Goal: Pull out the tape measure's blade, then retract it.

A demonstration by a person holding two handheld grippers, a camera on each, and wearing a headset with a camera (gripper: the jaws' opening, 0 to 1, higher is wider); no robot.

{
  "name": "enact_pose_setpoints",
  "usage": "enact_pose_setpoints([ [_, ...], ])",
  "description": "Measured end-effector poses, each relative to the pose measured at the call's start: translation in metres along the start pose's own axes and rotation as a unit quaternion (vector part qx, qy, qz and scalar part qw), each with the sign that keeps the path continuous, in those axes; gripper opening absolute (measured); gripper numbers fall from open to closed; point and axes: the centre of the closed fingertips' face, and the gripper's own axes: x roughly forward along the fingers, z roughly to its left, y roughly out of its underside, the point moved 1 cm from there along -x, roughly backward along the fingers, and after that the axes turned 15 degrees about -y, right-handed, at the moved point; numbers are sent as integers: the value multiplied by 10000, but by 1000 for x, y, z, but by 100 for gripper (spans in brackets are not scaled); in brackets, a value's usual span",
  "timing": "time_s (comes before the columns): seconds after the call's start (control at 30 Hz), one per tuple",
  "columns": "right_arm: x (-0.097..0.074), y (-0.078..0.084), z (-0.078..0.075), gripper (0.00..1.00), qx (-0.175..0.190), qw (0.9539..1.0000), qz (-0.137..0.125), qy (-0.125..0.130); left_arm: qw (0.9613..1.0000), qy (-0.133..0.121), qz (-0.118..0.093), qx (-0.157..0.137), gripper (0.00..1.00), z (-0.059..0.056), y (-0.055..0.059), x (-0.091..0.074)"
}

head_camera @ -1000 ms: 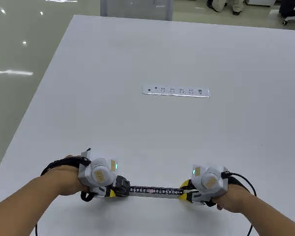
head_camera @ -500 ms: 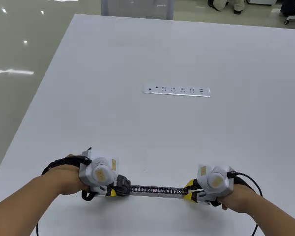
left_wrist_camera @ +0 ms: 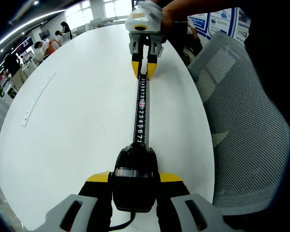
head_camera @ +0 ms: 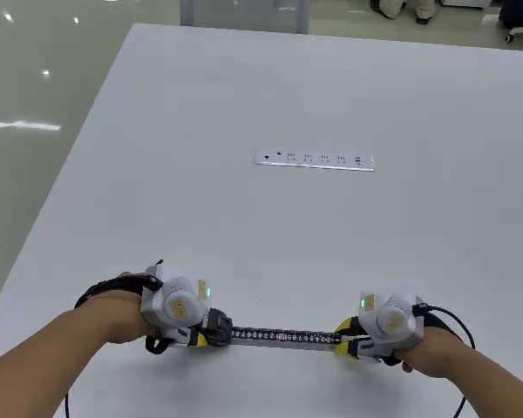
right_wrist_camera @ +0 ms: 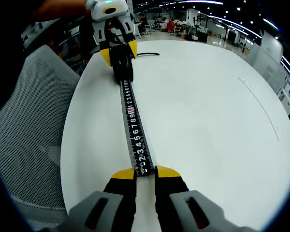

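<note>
My left gripper (left_wrist_camera: 135,179) clamps the tape case (left_wrist_camera: 135,162) near the table (head_camera: 244,218) edge, anchoring it. My right gripper (right_wrist_camera: 145,174), jaws narrow, pinches the blade (right_wrist_camera: 133,121) tip, so the blade stretches straight between them.

Bright, even overhead light washed the white desk (head_camera: 244,113); lamp reflections glared on the floor (head_camera: 35,87) beside it. Gripper views curved toward their edges.

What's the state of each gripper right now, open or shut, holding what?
Left gripper: shut on the tape measure case.
Right gripper: shut on the blade end.
</note>
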Motion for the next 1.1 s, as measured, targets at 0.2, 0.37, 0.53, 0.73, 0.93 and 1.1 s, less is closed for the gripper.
enact_pose_setpoints([
  [0.2,-5,5,-2,12,32,10000,4,28,10000,-6,8,-5,32,1,0,0],
  [0.37,-9,11,-2,12,62,10000,19,49,10000,-4,10,-5,32,1,0,0],
  [0.53,-13,17,-2,12,99,9999,24,80,10000,-3,6,-10,32,1,1,0],
  [0.73,-18,25,-2,12,119,9999,66,102,10000,-12,9,-14,32,1,1,0],
  [0.93,-23,31,-2,12,159,9997,99,130,10000,-13,12,-10,32,0,0,0],
  [1.1,-24,33,-3,12,166,9997,122,141,10000,-11,13,-7,32,1,1,0],
])
